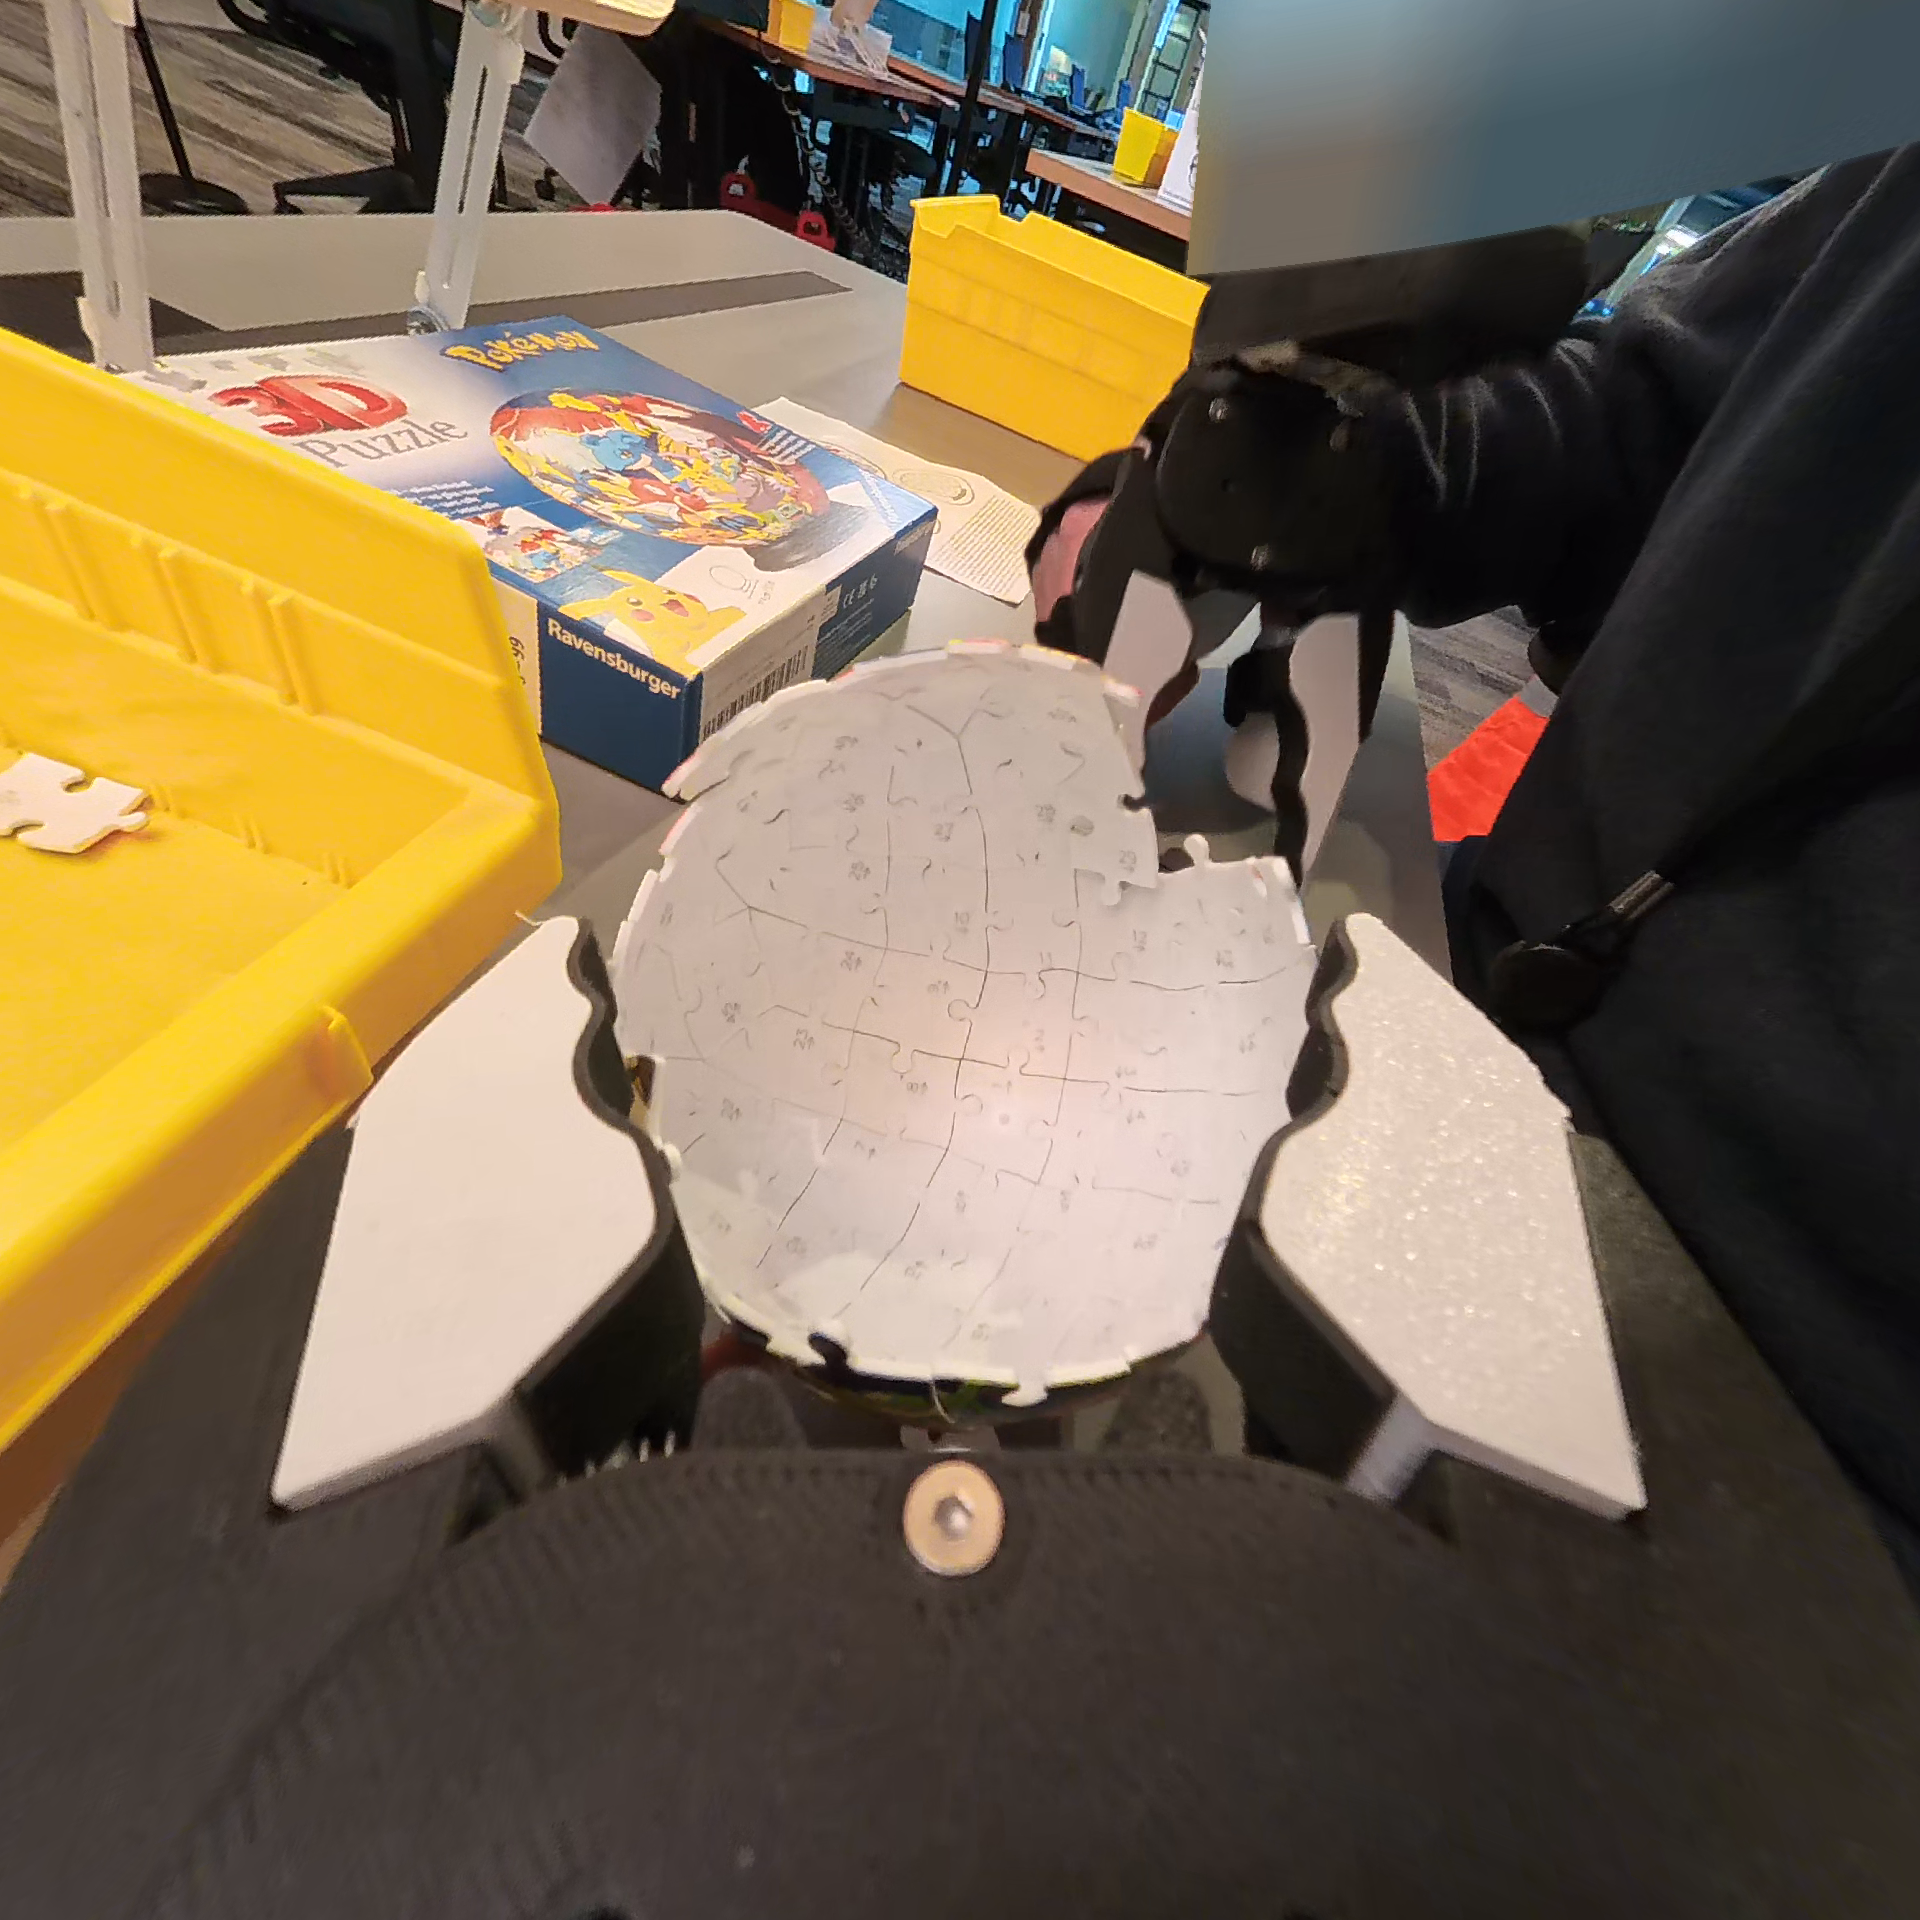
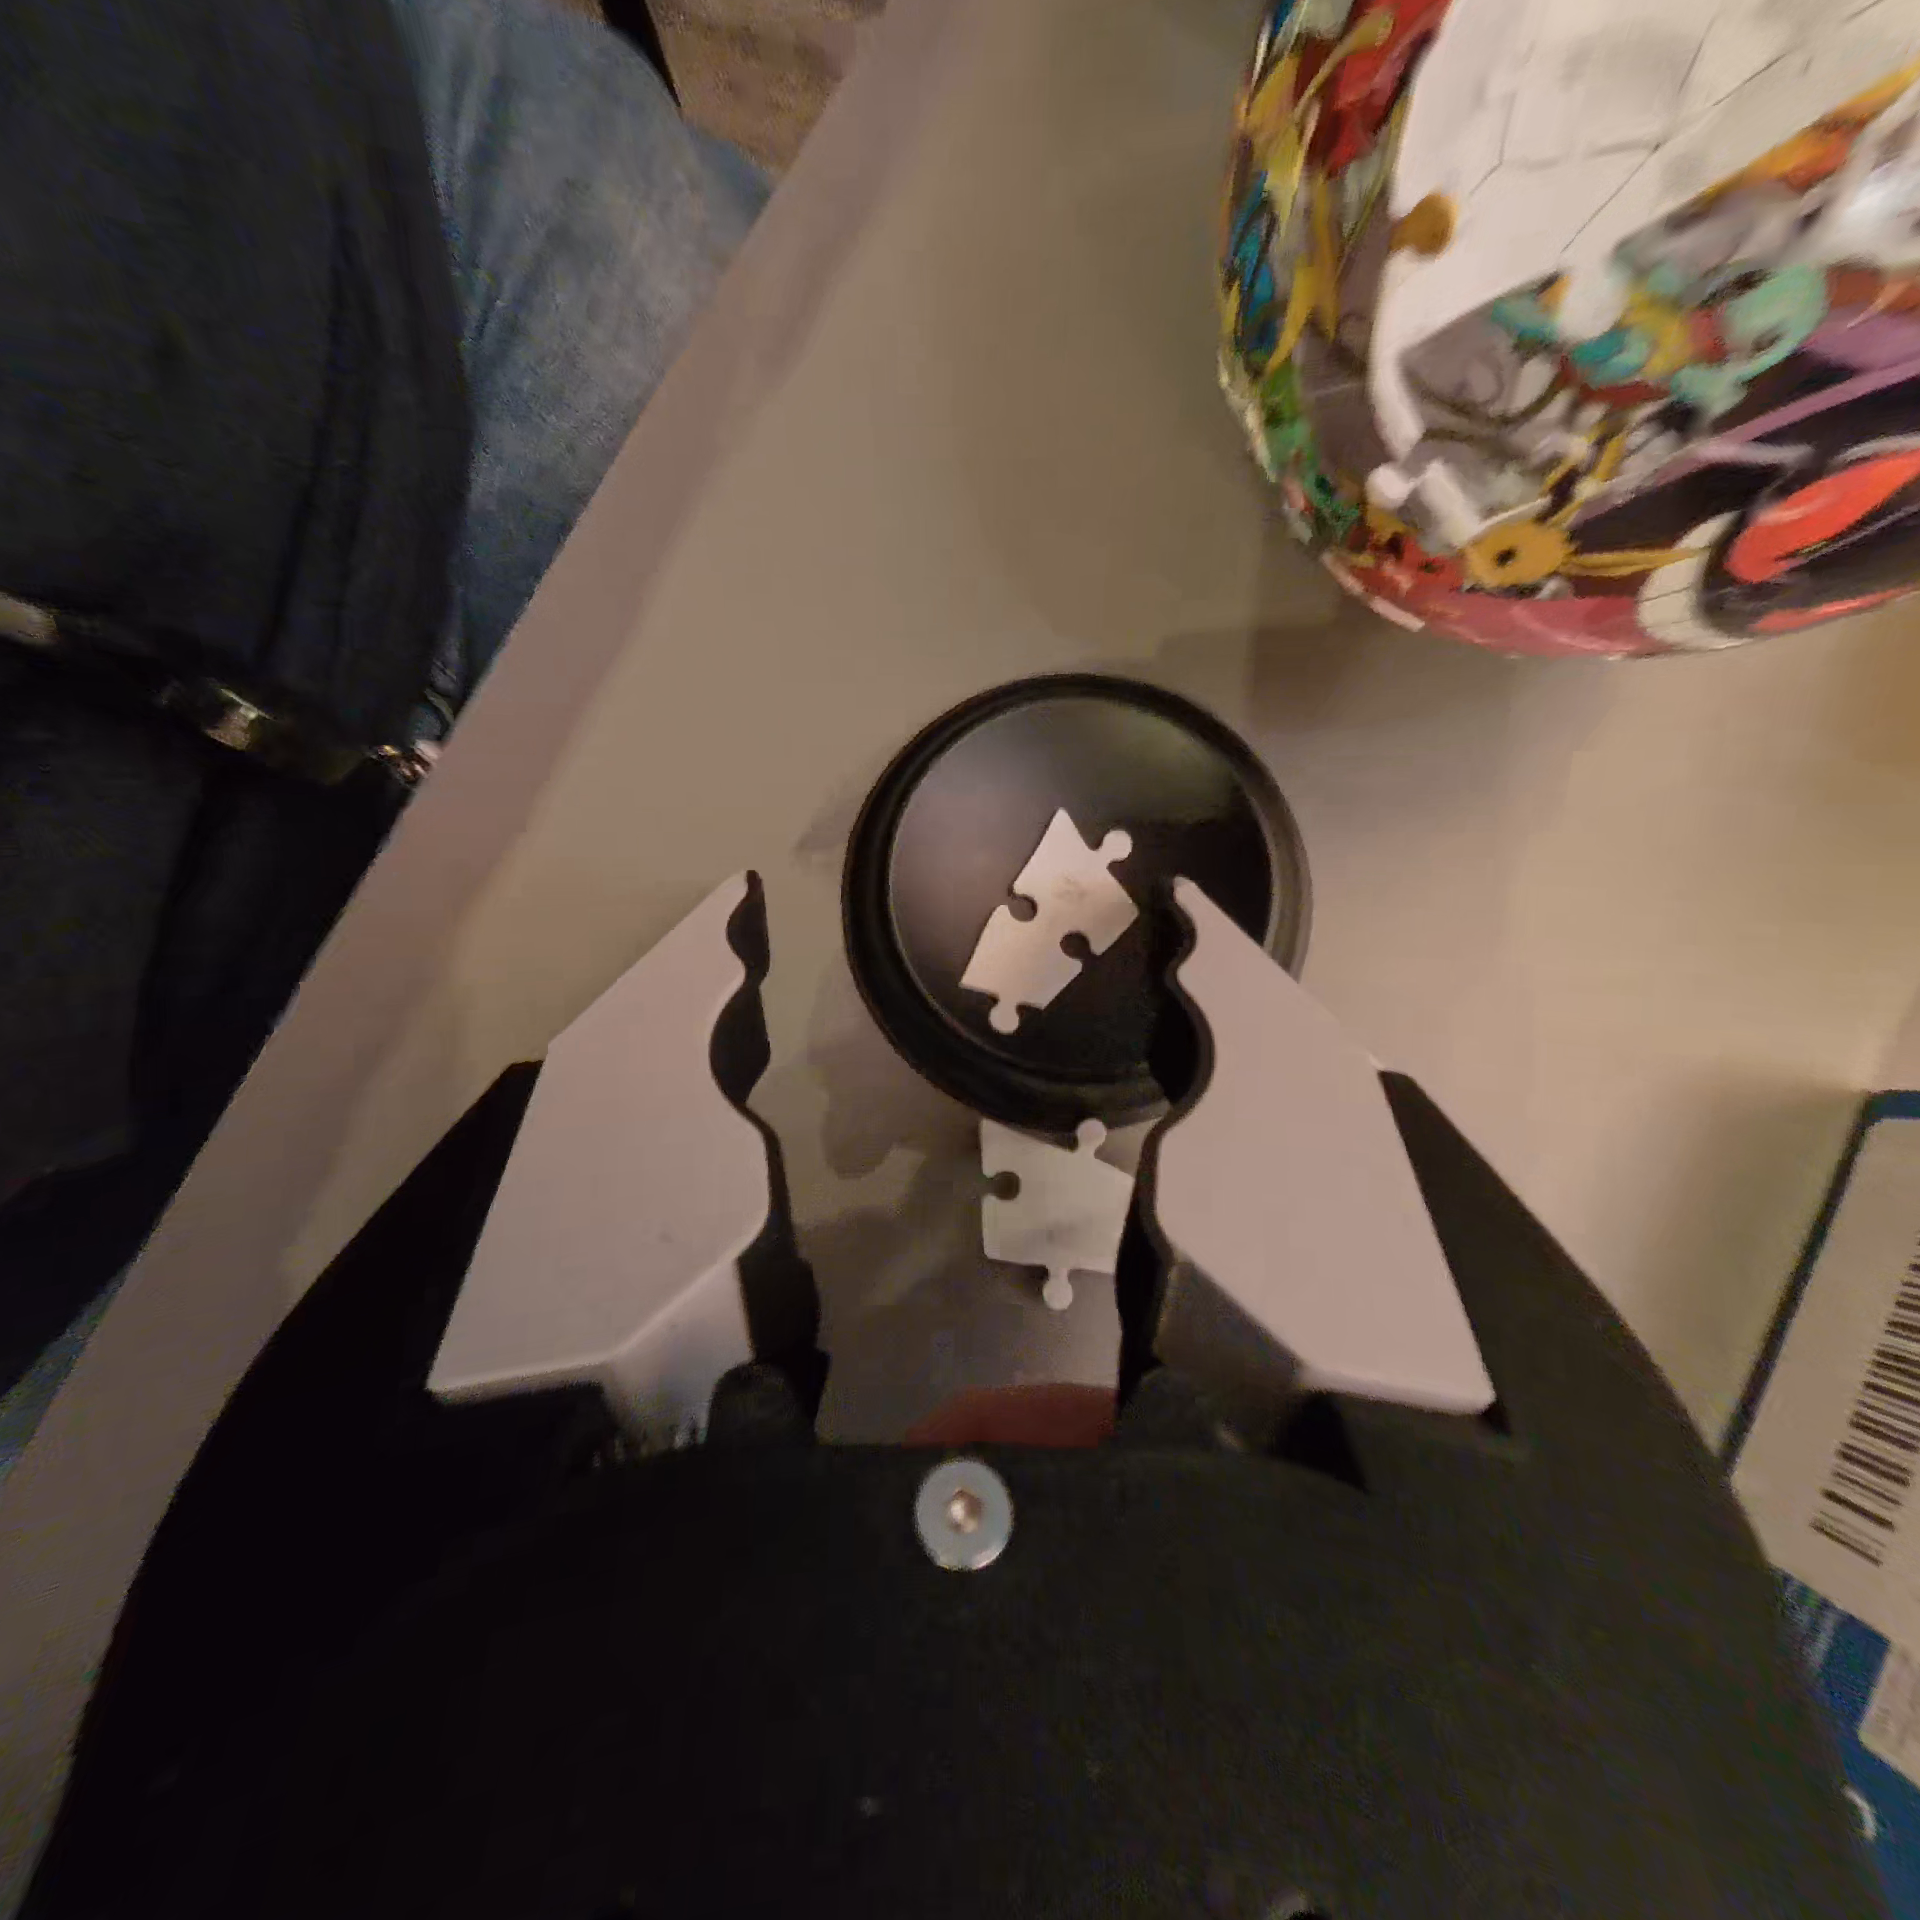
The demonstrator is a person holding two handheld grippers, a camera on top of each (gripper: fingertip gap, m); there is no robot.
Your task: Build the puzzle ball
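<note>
Left gripper (image 1: 956,1049): nearest the lens in the left wrist view; its two white fingers press on either side of the half-built puzzle ball (image 1: 956,1039), clamped on the shell's outer wall and holding it with the open side toward the camera.
Puzzle ball: a bowl of joined pieces, white and numbered inside, printed in colour outside; roughly the lower half is closed, the rim is jagged, and one notch shows on the rim's far right.
Right gripper (image 2: 961,1049): jaws spread and gripping nothing, hovering low over the black round stand (image 2: 1075,899), which sits on the table (image 2: 935,416) below and left of the ball in the right wrist view.
Joined pair (image 2: 1049,914): two white pieces locked together, lying face down on the stand.
Loose piece (image 2: 1049,1210): face down on the table, touching the stand's near edge, between the right gripper's fingers.
Spare piece (image 1: 68,800): alone in the yellow bin (image 1: 312,727), left of the ball.
Puzzle box (image 1: 623,499): behind the ball, between it and the bin.
Done: about half the sphere, by my reading.
Left: the upper half; the three pieces near the stand and the one in the bin are not yet fitted, and they look far too few to close it, so more must lie out of view.
Likely step: picking up a piece by the stand.
</note>
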